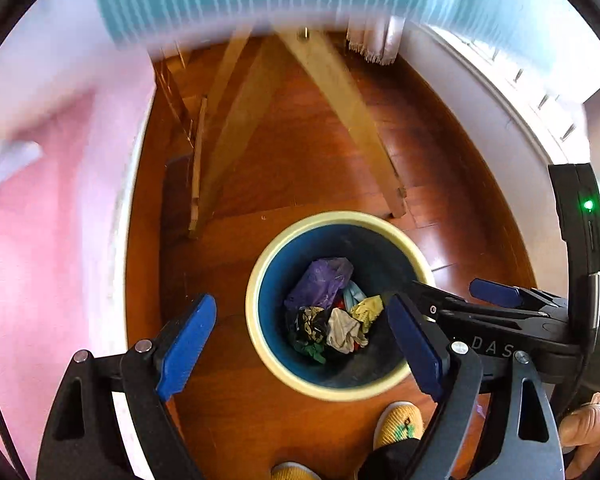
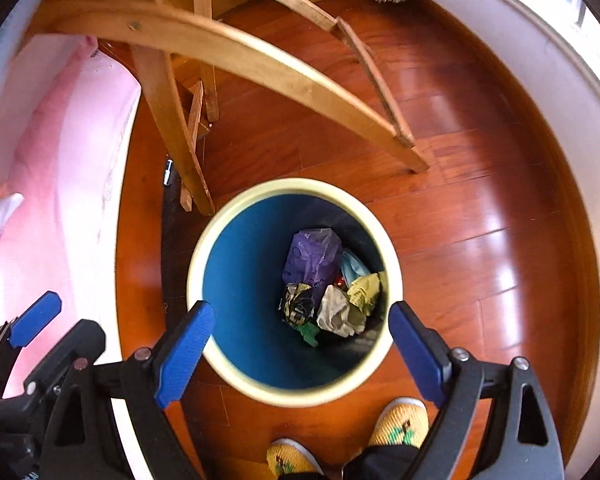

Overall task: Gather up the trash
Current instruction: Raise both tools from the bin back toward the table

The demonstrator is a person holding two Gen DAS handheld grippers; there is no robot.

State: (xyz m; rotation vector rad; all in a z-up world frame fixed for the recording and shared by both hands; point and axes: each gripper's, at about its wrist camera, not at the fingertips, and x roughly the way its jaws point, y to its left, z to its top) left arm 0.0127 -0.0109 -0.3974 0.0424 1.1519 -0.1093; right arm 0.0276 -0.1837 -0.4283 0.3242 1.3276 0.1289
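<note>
Right wrist view: the right gripper hangs above the bin, jaws spread wide with nothing between them. In the left wrist view, the left gripper is likewise wide and empty, positioned over the near rim of the bin.

Hazards, judged from the present layout:
- The two grippers sit close together above the bin. The right gripper's fingers cross just beside the left gripper's right finger, so a sideways move risks a collision.
- A further descent risks striking the bin rim and tipping or shifting the bin on the smooth wooden floor.
- The person's slippers stand just beside the near rim; a step forward can knock the bin.
- The wooden frame legs stand just beyond the far rim and limit any forward reach.

Container contents:
- The bin is blue inside with a pale rim and stands upright on the floor.
- The trash lies at the bottom toward the right wall: a purple bag, a pale crumpled wad, yellow-green wrappers and a dark printed wrapper.
- The bin is far from full.
</note>
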